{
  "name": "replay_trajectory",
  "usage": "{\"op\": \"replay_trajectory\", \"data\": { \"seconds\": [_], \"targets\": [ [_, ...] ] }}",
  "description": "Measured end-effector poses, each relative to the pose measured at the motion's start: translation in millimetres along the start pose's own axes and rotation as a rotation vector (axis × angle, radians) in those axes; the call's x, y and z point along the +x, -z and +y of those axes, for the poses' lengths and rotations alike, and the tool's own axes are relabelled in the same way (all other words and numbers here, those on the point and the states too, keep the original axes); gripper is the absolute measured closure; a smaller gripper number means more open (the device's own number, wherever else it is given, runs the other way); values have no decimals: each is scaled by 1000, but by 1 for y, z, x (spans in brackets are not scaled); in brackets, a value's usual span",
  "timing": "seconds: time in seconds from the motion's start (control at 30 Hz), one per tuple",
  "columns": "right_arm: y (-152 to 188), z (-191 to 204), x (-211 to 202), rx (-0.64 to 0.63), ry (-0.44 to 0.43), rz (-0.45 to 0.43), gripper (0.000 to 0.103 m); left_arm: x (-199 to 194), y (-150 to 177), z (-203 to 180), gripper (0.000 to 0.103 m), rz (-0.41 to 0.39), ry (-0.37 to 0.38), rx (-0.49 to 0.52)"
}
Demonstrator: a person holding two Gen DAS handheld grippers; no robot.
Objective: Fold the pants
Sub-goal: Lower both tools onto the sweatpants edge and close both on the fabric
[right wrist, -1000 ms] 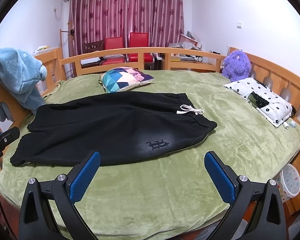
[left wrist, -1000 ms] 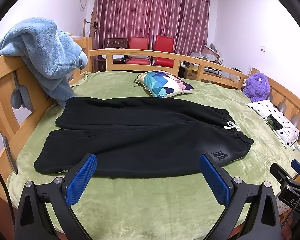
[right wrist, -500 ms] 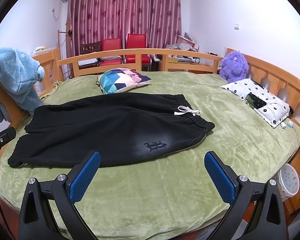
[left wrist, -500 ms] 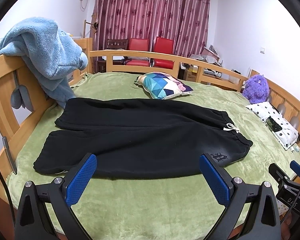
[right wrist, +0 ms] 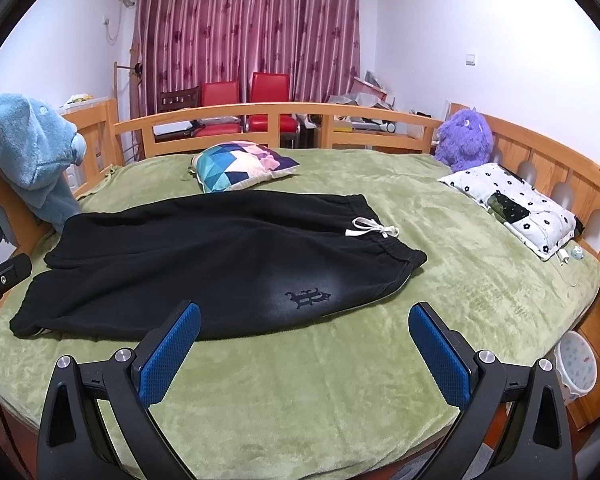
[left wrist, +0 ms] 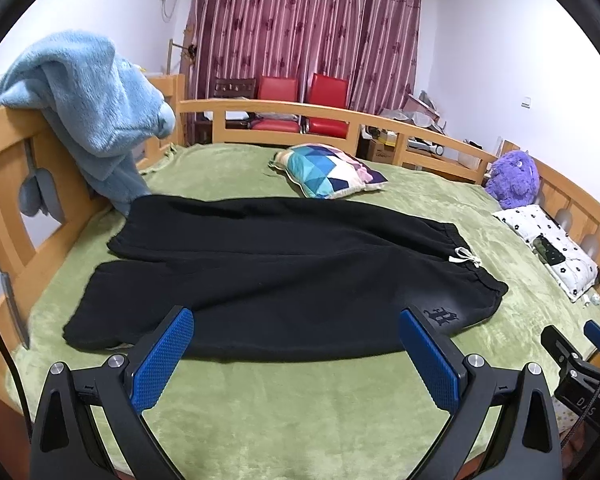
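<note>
The left gripper (left wrist: pixel 296 354) and right gripper (right wrist: pixel 304 350), blue-padded, hang spread wide and empty above the near edge of a green plush bed cover (right wrist: pixel 340 380). Beyond them, black drawstring sweatpants (right wrist: pixel 204 264) lie flat and unfolded mid-bed, waistband right, short of a geometric-patterned pillow (right wrist: pixel 244 164).

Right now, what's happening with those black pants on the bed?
A person is about to fold the black sweatpants, which lie spread flat on the green fuzzy blanket, waistband to the right. The left claw and the right claw both hover open near the pants' front edge. Neither touches the fabric, so no fold has been made yet.
</note>
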State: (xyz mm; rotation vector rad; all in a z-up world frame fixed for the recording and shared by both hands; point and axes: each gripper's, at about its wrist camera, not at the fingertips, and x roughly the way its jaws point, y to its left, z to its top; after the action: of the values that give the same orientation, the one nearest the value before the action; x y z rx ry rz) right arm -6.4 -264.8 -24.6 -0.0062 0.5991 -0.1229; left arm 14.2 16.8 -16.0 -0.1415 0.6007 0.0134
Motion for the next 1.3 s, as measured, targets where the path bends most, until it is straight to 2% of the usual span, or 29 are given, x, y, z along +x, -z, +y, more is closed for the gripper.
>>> {"op": "replay_trajectory", "data": {
  "seconds": [0.17, 0.33, 0.47, 0.63, 0.73, 0.8, 0.93, 1.0, 1.03, 1.1, 1.2, 1.3],
  "targets": [
    [7, 2, 17, -21, 3, -26, 1, 25, 3, 14, 1, 40, 10, -39],
    [15, -2, 61, 4, -70, 102, 1, 52, 6, 26, 1, 93, -15, -8],
    [22, -7, 94, 5, -83, 188, 5, 80, 8, 46, 1, 151, -22, -55],
    [33, -22, 130, 66, -90, 235, 6, 114, 17, 68, 1, 202, -72, -82],
    [36, -32, 147, 84, -51, 244, 6, 138, 29, 80, 1, 238, -111, -68],
    [38, -38, 159, 88, -27, 242, 11, 148, 39, 87, 1, 253, -109, -75],
    [43, -48, 187, 88, -10, 269, 23, 171, 56, 107, 11, 308, -97, -138],
    [45, -55, 206, 111, -31, 312, 29, 183, 65, 116, 14, 339, -91, -180],
    [46, -59, 216, 133, -49, 337, 29, 188, 69, 122, 19, 350, -96, -201],
    [48, -65, 231, 169, -76, 368, 29, 195, 75, 131, 22, 361, -104, -241],
    [50, -76, 252, 246, -105, 398, 29, 205, 82, 149, 22, 377, -66, -322],
    [53, -84, 273, 320, -131, 431, 29, 210, 84, 159, 22, 378, -67, -364]
  ]
}}
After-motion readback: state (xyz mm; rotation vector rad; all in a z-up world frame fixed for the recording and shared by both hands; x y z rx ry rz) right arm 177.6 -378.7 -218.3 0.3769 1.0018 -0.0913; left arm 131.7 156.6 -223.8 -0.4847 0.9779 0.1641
